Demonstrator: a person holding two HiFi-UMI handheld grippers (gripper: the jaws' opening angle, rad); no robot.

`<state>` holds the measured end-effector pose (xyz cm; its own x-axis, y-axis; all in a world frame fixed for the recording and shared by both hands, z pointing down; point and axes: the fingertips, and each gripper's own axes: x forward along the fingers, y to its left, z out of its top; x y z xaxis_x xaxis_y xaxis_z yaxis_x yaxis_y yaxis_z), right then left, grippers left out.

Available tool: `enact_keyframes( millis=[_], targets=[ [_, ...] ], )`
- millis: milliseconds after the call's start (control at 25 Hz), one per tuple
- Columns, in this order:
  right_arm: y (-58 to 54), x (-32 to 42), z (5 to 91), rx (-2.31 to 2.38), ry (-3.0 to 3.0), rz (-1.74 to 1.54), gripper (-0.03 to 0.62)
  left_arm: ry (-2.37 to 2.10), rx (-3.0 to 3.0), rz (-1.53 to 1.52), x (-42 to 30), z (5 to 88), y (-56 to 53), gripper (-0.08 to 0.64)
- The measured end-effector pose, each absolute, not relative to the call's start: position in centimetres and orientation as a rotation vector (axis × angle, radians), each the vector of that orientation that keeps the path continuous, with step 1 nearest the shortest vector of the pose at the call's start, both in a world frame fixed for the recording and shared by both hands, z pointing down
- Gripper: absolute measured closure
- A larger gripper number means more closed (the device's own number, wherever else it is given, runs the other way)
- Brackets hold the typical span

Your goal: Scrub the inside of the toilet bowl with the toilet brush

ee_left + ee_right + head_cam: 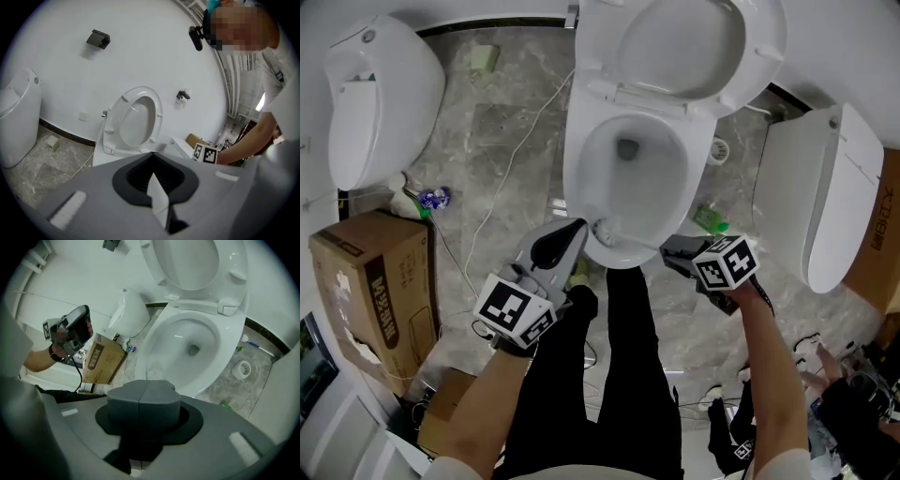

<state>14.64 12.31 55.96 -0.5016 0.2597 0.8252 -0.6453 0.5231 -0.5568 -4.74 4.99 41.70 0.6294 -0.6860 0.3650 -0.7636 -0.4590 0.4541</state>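
Head view: the left gripper (pixel 577 228) points at the bowl (pixel 579 169). The brush (pixel 601 228) head lies just past its tips, inside the near rim. The right gripper (pixel 667 249) sits just off the rim, apart from the brush.

Left gripper view: the jaws clamp the brush's white handle, and the raised lid (pixel 136 123) stands beyond them.

Right gripper view: the jaws press together with nothing between them. The bowl lies ahead, with the brush head left of the tips.

The head view looks steeply down on the toilet bowl (pixel 630 178) from its near side. The left gripper view sits low, facing the raised lid (pixel 136 119) and far wall (pixel 140 51). The right gripper view peers closely into the same bowl.
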Motion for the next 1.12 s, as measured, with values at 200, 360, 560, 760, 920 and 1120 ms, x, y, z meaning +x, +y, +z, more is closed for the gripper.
enact_keyframes(
  millis=[200,360,560,760,920,1120],
  targets=[
    [11.4,15.3,54.5,0.138,-1.721,0.922,0.428,-1.131,2.26,0.181,-4.2,41.7,5.2,0.557],
    [10.4,15.7,53.6,0.004,-1.672,0.743,0.428,-1.137,2.255,0.172,-3.6,41.5,5.2,0.557],
    [8.4,14.8,53.2,-0.127,-1.622,0.569,0.428,-1.165,2.249,0.159,-4.0,41.1,4.9,0.557],
    [7.6,14.6,53.3,-0.238,-1.525,0.489,0.428,-1.187,2.222,0.158,-3.6,42.0,5.2,0.557],
    [6.2,14.7,53.4,-0.285,-1.468,0.374,0.428,-1.167,2.195,0.153,-2.1,43.2,5.6,0.557],
    [3.9,15.0,53.6,-0.329,-1.413,0.233,0.428,-1.169,2.189,0.143,-1.5,43.2,5.3,0.557]
  ],
)
